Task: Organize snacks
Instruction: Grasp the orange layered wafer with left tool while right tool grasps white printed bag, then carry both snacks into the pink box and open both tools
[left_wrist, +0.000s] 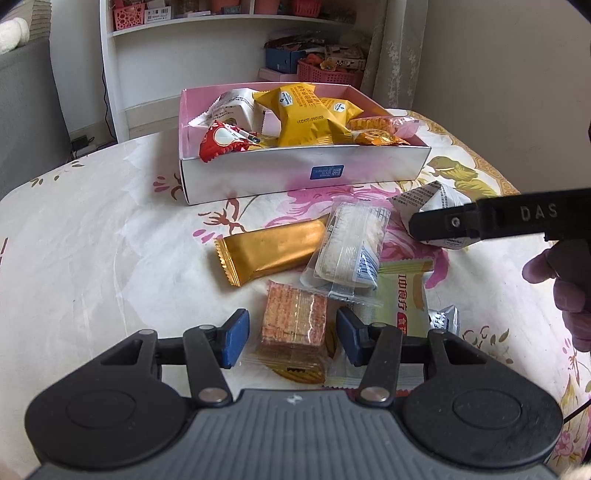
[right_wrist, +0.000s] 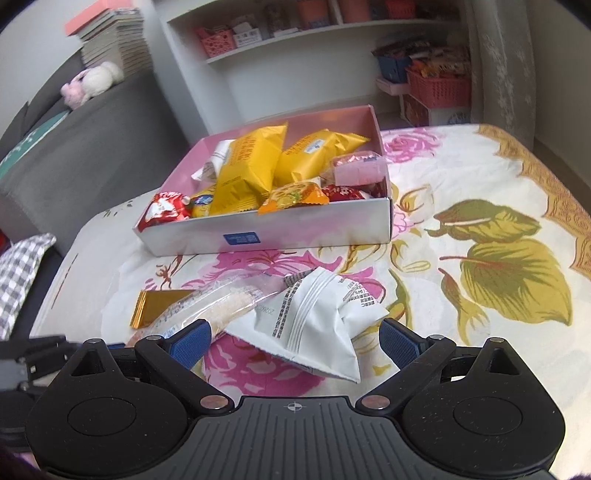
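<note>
My left gripper (left_wrist: 291, 338) stands open around an orange wafer block (left_wrist: 293, 317) in a clear wrapper, with a small gap at each blue pad. Around the wafer lie a gold bar (left_wrist: 269, 251), a clear rice-cracker pack (left_wrist: 351, 251), a pale green packet (left_wrist: 406, 291) and a small silver packet (left_wrist: 443, 319). My right gripper (right_wrist: 295, 343) is open wide over a white packet (right_wrist: 314, 317), its pads at either side of it. Its black finger also crosses that white packet (left_wrist: 432, 199) in the left wrist view. Behind stands the white-and-pink box (left_wrist: 303, 173) (right_wrist: 266, 236), holding several yellow, red and orange snacks.
A floral cloth (left_wrist: 110, 240) covers the table, whose rounded edge runs at left and far right. A person's hand (left_wrist: 565, 288) holds the right gripper. A grey sofa (right_wrist: 74, 155) stands at left, and white shelves (right_wrist: 332, 66) with pink baskets stand behind.
</note>
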